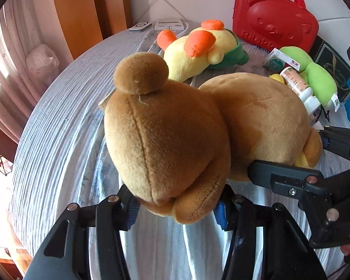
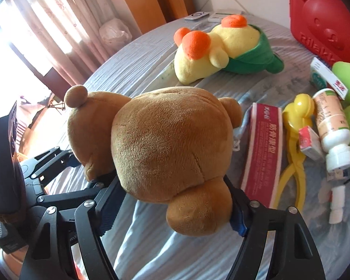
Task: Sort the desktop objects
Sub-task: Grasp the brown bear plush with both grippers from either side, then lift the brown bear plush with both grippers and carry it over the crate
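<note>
Both pairs of fingers clench the brown plush bear (image 1: 175, 140): left gripper (image 1: 176, 206) low centre, right gripper (image 2: 175, 200) likewise. Bear lies on grey cloth (image 1: 58, 140).

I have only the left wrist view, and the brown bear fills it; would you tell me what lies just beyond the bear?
Observer: A long red-and-white box lies flat right beside the brown plush bear, hidden from you.
Operator: Thank you. Is the yellow thing by the bottle a ball?
Observer: No, it is a pair of yellow tongs with long handles, between that box and the white-capped bottle.
Operator: Where do the right jaws sit?
Observer: The right gripper has its jaws either side of the bear's head, pads against the plush.
</note>
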